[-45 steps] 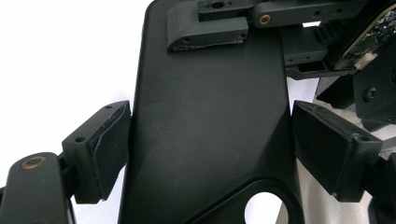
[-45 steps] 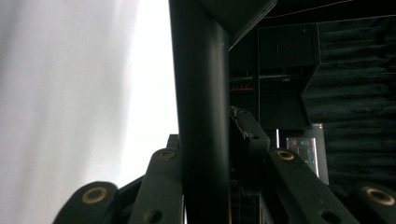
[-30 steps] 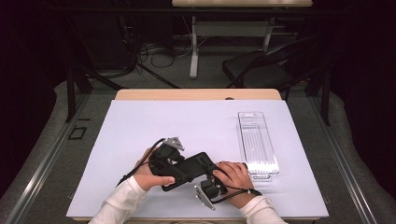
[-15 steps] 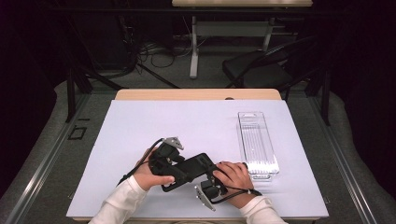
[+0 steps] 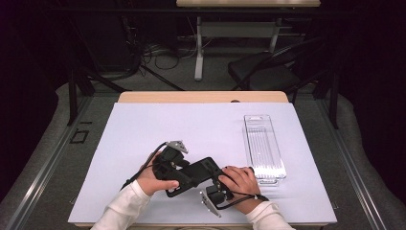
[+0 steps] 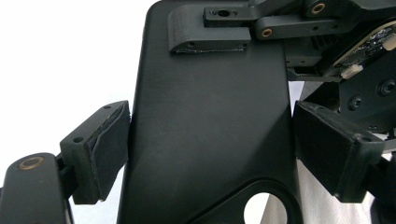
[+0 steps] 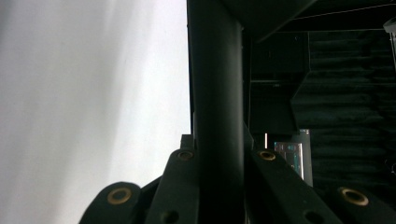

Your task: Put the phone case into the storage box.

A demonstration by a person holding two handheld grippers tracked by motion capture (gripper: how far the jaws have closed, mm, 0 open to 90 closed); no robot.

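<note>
A flat black plate (image 5: 197, 173) with a round hole near one end lies between both hands at the table's front. My left gripper (image 5: 186, 168) comes at it from the left. In the left gripper view its jaws straddle the plate (image 6: 205, 121) across its width: the left pad (image 6: 109, 144) is at one edge, and a thin gap shows before the right pad (image 6: 327, 144). My right gripper (image 5: 216, 184) holds the plate's other end from the front. In the right gripper view the plate (image 7: 215, 93) stands edge-on, clamped between the jaws.
A clear plastic tray (image 5: 263, 148) lies lengthwise at the right, just beyond the right hand. A white sheet (image 5: 191, 124) covers the table. Behind the table stand a dark chair (image 5: 268, 72) and a desk frame with cables.
</note>
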